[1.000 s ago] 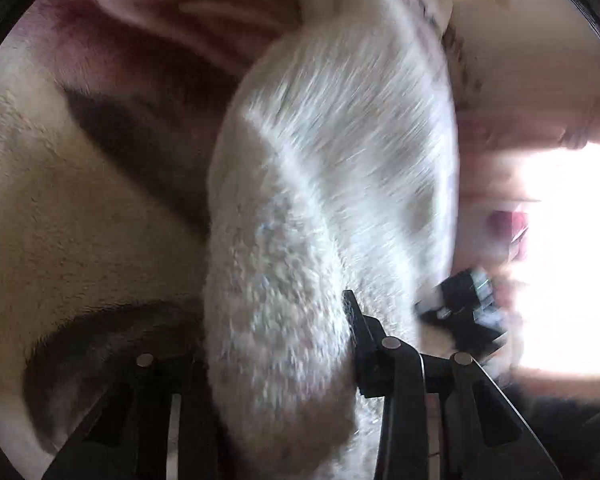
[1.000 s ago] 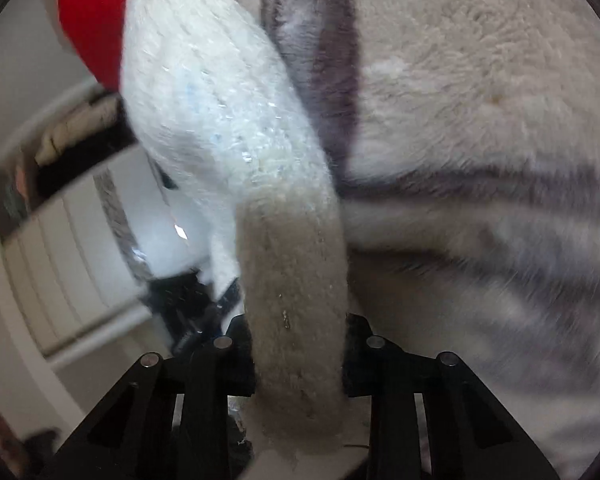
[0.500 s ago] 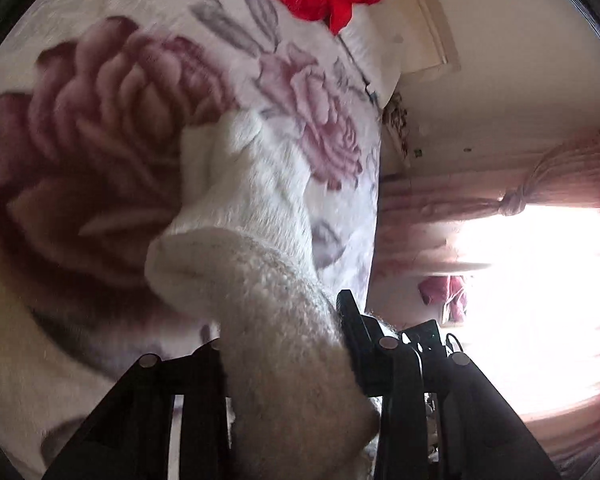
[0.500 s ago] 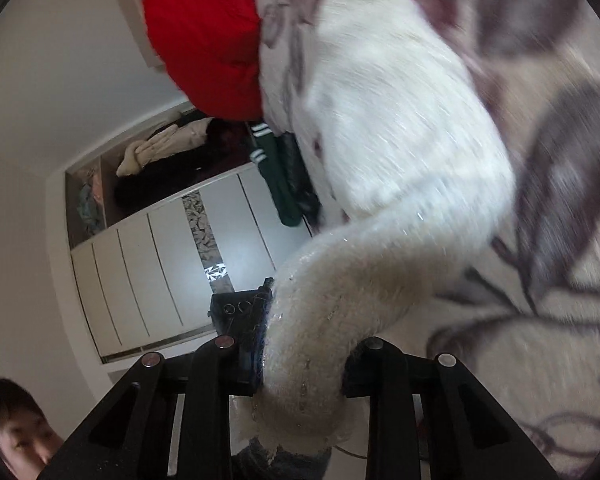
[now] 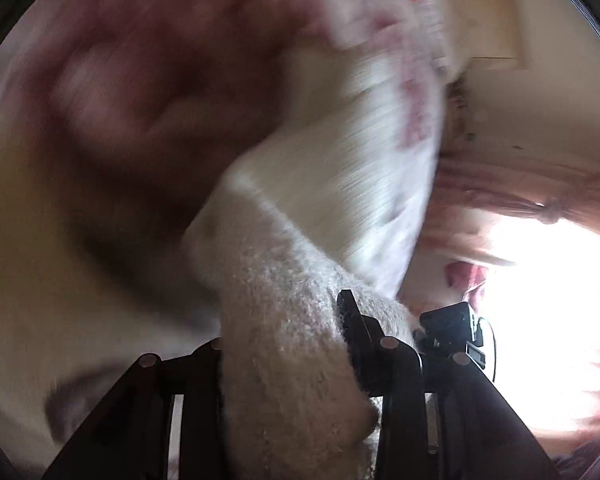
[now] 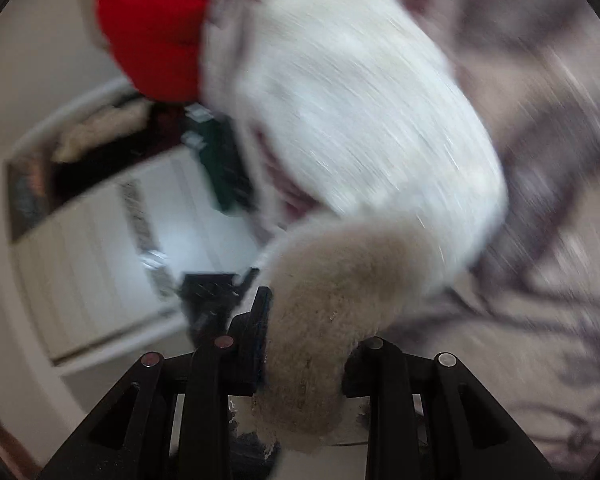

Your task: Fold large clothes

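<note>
Both the left gripper [image 5: 288, 364] and the right gripper [image 6: 304, 344] pinch the fuzzy white sweater [image 6: 360, 120] above the flowery blanket [image 6: 540, 320]; folding looks barely begun.

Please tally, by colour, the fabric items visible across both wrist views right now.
White fuzzy: 1, the garment clamped by the left gripper and right gripper.
Red: 1, the red cloth.
Floral-patterned: 1, the bedspread beneath.
Pink: 1, the curtain.
Total: 4.
</note>
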Available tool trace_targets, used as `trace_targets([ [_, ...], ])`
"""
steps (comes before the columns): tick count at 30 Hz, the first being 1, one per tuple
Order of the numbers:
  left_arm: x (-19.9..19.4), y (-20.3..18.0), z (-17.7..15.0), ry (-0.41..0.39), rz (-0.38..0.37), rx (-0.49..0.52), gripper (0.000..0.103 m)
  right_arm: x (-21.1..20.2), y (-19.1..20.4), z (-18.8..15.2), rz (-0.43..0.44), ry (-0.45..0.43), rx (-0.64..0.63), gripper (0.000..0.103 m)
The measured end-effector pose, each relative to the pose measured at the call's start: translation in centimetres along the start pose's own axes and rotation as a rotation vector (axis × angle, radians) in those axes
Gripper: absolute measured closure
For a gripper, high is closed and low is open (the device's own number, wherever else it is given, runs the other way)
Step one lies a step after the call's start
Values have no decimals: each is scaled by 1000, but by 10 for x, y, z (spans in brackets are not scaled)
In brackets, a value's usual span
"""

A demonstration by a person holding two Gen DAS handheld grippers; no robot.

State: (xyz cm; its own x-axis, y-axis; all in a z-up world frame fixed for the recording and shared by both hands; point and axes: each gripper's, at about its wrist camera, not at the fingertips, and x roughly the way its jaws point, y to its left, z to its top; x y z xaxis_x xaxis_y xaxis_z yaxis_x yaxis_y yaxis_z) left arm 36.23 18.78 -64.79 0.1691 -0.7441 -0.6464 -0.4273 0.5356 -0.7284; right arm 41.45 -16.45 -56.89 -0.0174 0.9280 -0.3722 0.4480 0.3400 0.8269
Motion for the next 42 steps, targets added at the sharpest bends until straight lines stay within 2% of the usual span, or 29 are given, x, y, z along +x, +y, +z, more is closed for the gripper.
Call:
trace_targets([
  [2, 19, 44, -29, 40, 53, -59, 72, 16, -47, -25, -65, 54, 77, 74],
  [3, 27, 67, -42, 45, 46, -92, 71, 26, -74, -37, -103, 78, 116, 72],
  [4, 33, 85, -52, 46, 47, -121, 69, 30, -92, -42, -152, 82, 122, 66],
  [5, 35, 96, -58, 39, 37, -146, 57, 30, -110, -46, -222, 70, 120, 63],
  [6, 32, 105, -64, 15, -1, -184, 43, 29, -118, -46, -251, 71, 111, 47],
  [7, 26, 114, -72, -22, -57, -225, 38, 25, -124, -44, -276, 85, 93, 35],
  [9, 16, 120, -83, -77, -98, -233, 37, 4, -121, -36, -291, 75, 59, 29],
  [11, 9, 121, -94, -106, -105, -221, 36, -27, -108, -21, -257, 21, 11, 18],
  [12, 6, 122, -101, -126, -116, -221, 36, -45, -98, -6, -244, -24, -18, 6],
  [13, 5, 123, -107, -147, -145, -225, 36, -56, -89, 9, -235, -56, -46, 1],
  [16, 7, 128, -124, -216, -208, -247, 33, -61, -57, 82, -183, -104, -170, 1],
  [18, 12, 132, -134, -253, -226, -256, 33, -50, -35, 141, -90, -128, -235, 1],
  [20, 16, 131, -144, -287, -243, -263, 33, -29, -25, 187, -13, -111, -270, 1],
  [22, 22, 129, -157, -333, -260, -271, 33, 6, -16, 227, 28, -28, -298, 0],
  [23, 25, 129, -161, -343, -275, -270, 33, 27, -12, 241, 7, 32, -310, 0],
  [25, 37, 128, -167, -367, -288, -286, 33, 55, 0, 249, -59, 102, -365, 0],
  [27, 52, 129, -169, -373, -312, -308, 33, 62, 12, 251, -49, 92, -377, 1],
  [29, 67, 128, -169, -389, -334, -333, 32, 56, 15, 247, -86, 31, -367, 31],
  [30, 70, 125, -167, -418, -305, -332, 32, 53, 12, 242, -90, 10, -364, 51],
  [31, 69, 121, -166, -459, -286, -331, 35, 43, 9, 236, -85, -31, -344, 55],
  [32, 68, 119, -165, -485, -283, -332, 36, 35, 6, 231, -78, -66, -331, 56],
  [33, 66, 117, -162, -512, -273, -335, 57, 23, 3, 221, -66, -113, -314, 58],
  [35, 57, 112, -151, -525, -268, -318, 68, 2, -1, 203, -44, -190, -283, 58],
  [38, 37, 97, -118, -486, -224, -256, 71, -42, -20, 157, 13, -340, -195, 59],
  [41, 23, 70, -58, -375, -141, -120, 71, -97, -67, 85, 95, -497, -33, 59],
  [42, 25, 58, -32, -305, -106, -57, 71, -116, -90, 49, 114, -557, 41, 59],
])
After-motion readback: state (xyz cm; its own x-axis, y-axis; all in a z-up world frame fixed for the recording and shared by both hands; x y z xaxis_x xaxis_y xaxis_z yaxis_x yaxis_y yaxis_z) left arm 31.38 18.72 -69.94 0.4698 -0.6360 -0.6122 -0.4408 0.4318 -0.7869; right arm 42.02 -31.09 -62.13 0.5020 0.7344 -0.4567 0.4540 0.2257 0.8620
